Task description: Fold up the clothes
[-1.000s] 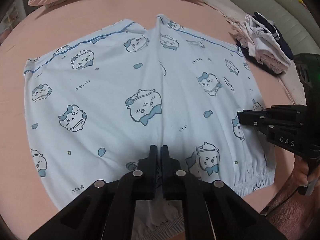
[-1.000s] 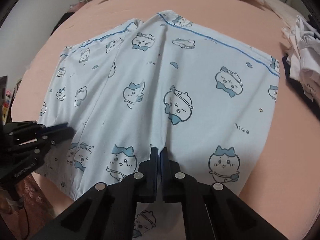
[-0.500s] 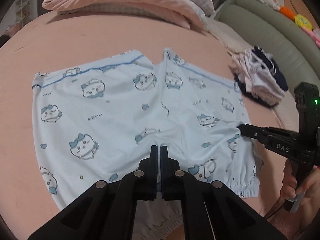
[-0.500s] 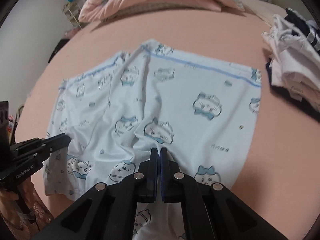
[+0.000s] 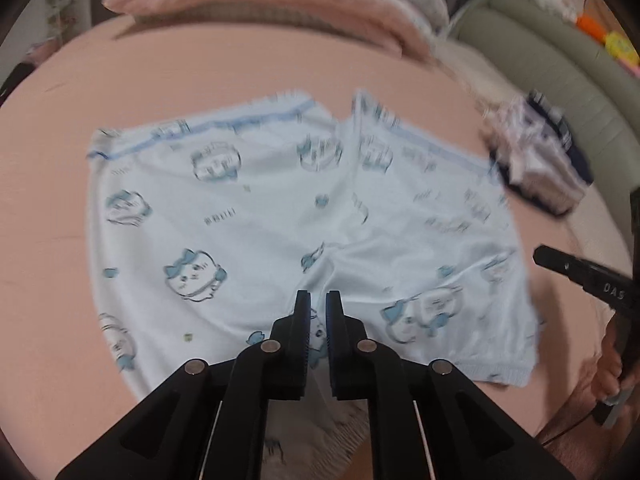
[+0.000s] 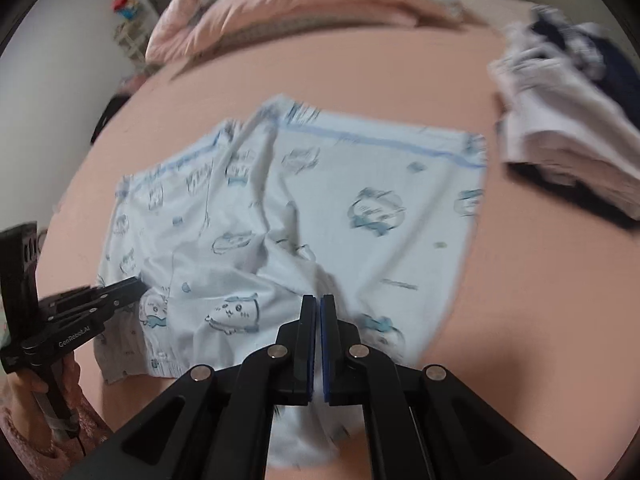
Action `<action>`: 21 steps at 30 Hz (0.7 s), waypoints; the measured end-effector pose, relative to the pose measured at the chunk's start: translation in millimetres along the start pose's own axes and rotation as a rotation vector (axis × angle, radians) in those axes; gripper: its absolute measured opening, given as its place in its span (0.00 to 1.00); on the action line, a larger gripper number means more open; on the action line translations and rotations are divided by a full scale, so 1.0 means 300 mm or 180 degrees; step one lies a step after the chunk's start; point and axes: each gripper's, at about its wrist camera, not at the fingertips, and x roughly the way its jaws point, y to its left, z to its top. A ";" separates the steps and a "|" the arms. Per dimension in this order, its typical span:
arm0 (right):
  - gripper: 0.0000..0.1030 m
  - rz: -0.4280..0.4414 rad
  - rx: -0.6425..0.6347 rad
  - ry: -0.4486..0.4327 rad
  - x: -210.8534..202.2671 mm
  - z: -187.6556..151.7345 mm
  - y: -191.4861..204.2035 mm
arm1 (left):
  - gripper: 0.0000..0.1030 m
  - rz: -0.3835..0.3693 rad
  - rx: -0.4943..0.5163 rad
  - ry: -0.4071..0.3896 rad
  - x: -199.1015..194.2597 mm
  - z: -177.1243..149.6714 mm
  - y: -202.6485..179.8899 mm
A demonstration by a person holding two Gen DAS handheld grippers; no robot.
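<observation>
Pink bedding covers the bed (image 5: 200, 60), with folded quilts (image 5: 260, 4) at its far edge and a stack of clothes (image 6: 568, 128) toward the right edge. Pale blue printed shorts (image 5: 260, 208) lie spread across the middle, waistband at the near edge, leg hems away. The left gripper (image 5: 318, 312) hangs over the waistband with its fingers a narrow gap apart; whether cloth sits between them I cannot tell. The right gripper (image 6: 319, 312) has its fingers pressed together on a raised, bunched ridge of the shorts. They look thin, light and limp, so they will likely sag and wrinkle when lifted; the thicker elastic waistband and the hem corners seem the surest places to pinch.
</observation>
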 end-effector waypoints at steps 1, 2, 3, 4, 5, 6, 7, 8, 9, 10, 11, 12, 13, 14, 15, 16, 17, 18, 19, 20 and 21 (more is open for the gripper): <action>0.02 -0.0055 0.0049 -0.0084 -0.037 -0.010 -0.009 | 0.13 0.0068 -0.0012 -0.0020 -0.014 -0.016 0.002; 0.05 -0.0109 0.0098 -0.0169 -0.073 -0.021 -0.018 | 0.22 0.0137 -0.0025 -0.0041 -0.028 -0.033 0.005; 0.15 -0.0087 0.0127 -0.0193 -0.102 -0.036 -0.022 | 0.28 0.0205 -0.0037 -0.0061 -0.041 -0.049 0.007; 0.21 0.0023 0.0132 -0.0148 -0.122 -0.056 -0.021 | 0.38 0.0273 -0.0050 -0.0081 -0.055 -0.066 0.010; 0.32 0.0144 0.0105 -0.0067 -0.135 -0.086 -0.010 | 0.43 0.0342 -0.0062 -0.0102 -0.069 -0.082 0.012; 0.34 0.0208 0.0039 0.0033 -0.138 -0.124 0.014 | 0.43 0.0410 -0.0075 -0.0122 -0.083 -0.098 0.015; 0.34 0.0192 -0.0034 0.0107 -0.139 -0.162 0.040 | 0.43 0.0478 -0.0087 -0.0142 -0.097 -0.115 0.017; 0.35 0.0141 -0.0105 0.0187 -0.133 -0.197 0.065 | 0.43 0.0549 -0.0091 -0.0152 -0.109 -0.134 0.022; 0.35 0.0053 -0.0165 0.0274 -0.121 -0.229 0.084 | 0.43 0.0626 -0.0041 -0.0093 -0.114 -0.167 0.039; 0.35 -0.0026 -0.0212 0.0374 -0.108 -0.256 0.095 | 0.43 0.0665 0.0016 0.0004 -0.111 -0.195 0.049; 0.35 -0.0096 -0.0247 0.0496 -0.094 -0.284 0.102 | 0.43 0.0692 0.0068 0.0096 -0.108 -0.221 0.058; 0.35 -0.0123 -0.0271 0.0597 -0.081 -0.311 0.106 | 0.43 0.0652 0.0083 0.0167 -0.104 -0.239 0.065; 0.35 -0.0103 -0.0299 0.0668 -0.065 -0.330 0.111 | 0.43 0.0613 0.0099 0.0230 -0.101 -0.255 0.072; 0.35 -0.0088 -0.0334 0.0732 -0.051 -0.347 0.114 | 0.43 0.0574 0.0116 0.0251 -0.097 -0.265 0.072; 0.35 -0.0104 -0.0387 0.0775 -0.039 -0.357 0.120 | 0.43 0.0535 0.0137 0.0271 -0.094 -0.274 0.071; 0.35 -0.0149 -0.0452 0.0803 -0.023 -0.359 0.129 | 0.43 0.0497 0.0180 0.0284 -0.095 -0.280 0.064; 0.35 -0.0215 -0.0532 0.0802 -0.012 -0.358 0.141 | 0.43 0.0458 0.0223 0.0296 -0.096 -0.285 0.057; 0.35 -0.0267 -0.0605 0.0766 -0.009 -0.353 0.154 | 0.43 0.0420 0.0266 0.0309 -0.097 -0.290 0.050; 0.35 -0.0274 -0.0647 0.0730 -0.010 -0.348 0.165 | 0.43 0.0390 0.0301 0.0317 -0.097 -0.294 0.045; 0.35 -0.0281 -0.0689 0.0694 -0.011 -0.344 0.175 | 0.43 0.0406 0.0284 0.0305 -0.092 -0.291 0.044; 0.35 -0.0287 -0.0697 0.0666 -0.009 -0.341 0.180 | 0.43 0.0421 0.0268 0.0292 -0.086 -0.287 0.044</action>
